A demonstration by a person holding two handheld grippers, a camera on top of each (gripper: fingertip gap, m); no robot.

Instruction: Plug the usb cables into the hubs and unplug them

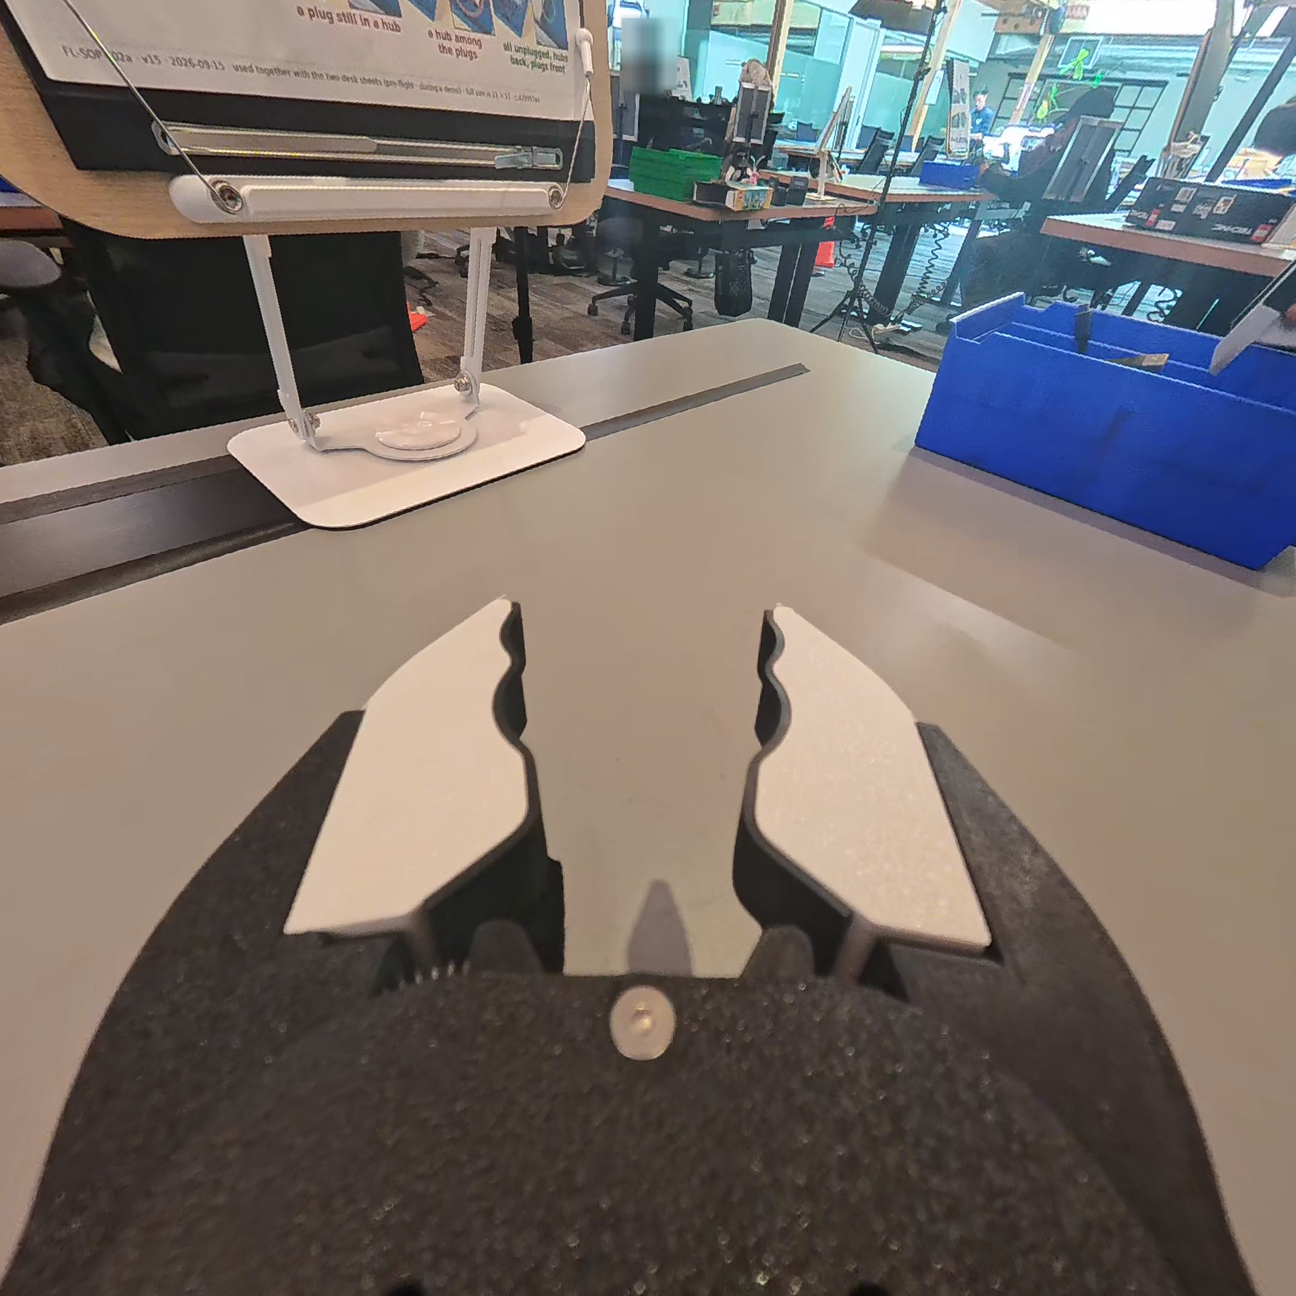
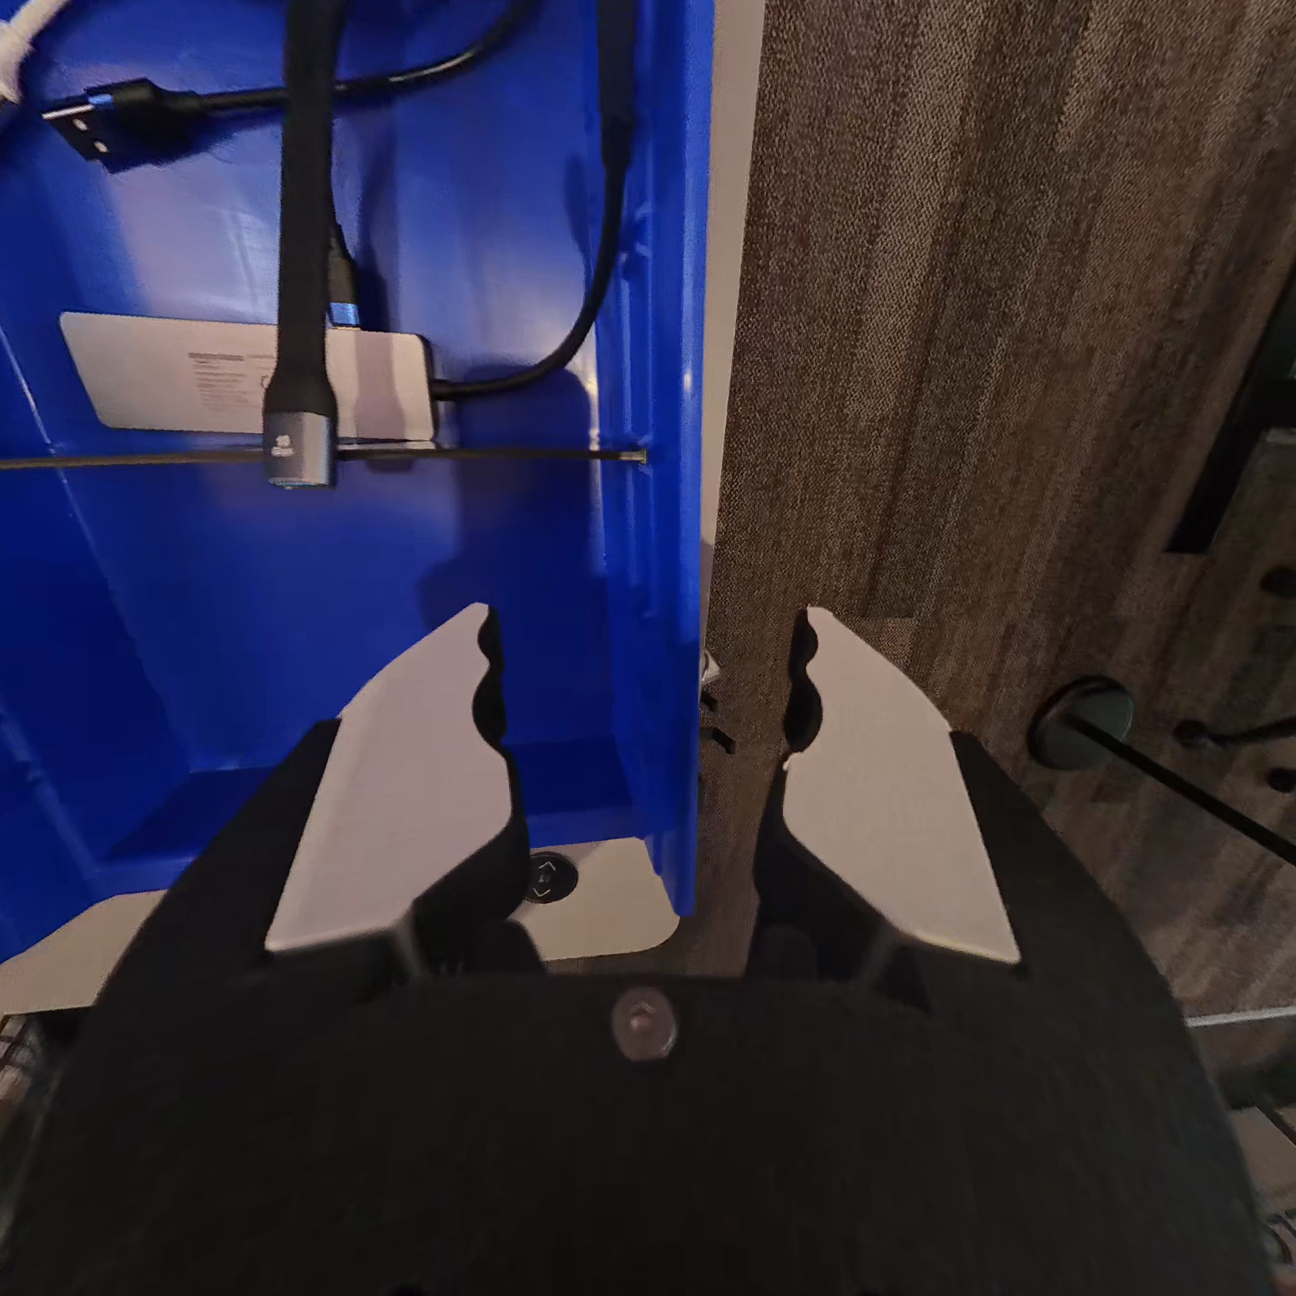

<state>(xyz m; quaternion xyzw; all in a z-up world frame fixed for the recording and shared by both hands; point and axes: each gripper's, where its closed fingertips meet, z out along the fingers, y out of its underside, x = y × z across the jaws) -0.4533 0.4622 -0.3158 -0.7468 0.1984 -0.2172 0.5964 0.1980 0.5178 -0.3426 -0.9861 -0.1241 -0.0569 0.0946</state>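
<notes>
Right now both of my tools are empty. My left tool (image 1: 642,617) hovers low over the bare grey surface (image 1: 771,505), its fingers spread with nothing between them. My right tool (image 2: 645,621) hangs above the blue bin (image 2: 652,491), looking almost straight down, fingers also spread wide and straddling the bin's side wall without touching it.

Everything the task needs sits in that bin. A flat silver USB hub (image 2: 175,379) lies against a thin divider, its own short black lead curling off one end. A thick black cable with a grey metal-sleeved connector (image 2: 298,449) is draped across the hub, and a blue-collared plug (image 2: 343,312) appears to be seated in the hub's far edge, though I can't confirm that from this angle. A loose USB-A plug (image 2: 105,123) rests farther up the bin.

I'd judge the hub light and slick, so it will likely slide when a plug is pushed or pulled; one tool should pin its body while the other works. The cables are limp, so I'd pinch the rigid plug housing, never the cord, and pull straight to spare the port.

As for writing: the hub carries small grey print and the grey connector a pale logo, both too blurred to make out. In the left wrist view a printed instruction sheet sits on a white document stand (image 1: 407,477), its text legible.
</notes>
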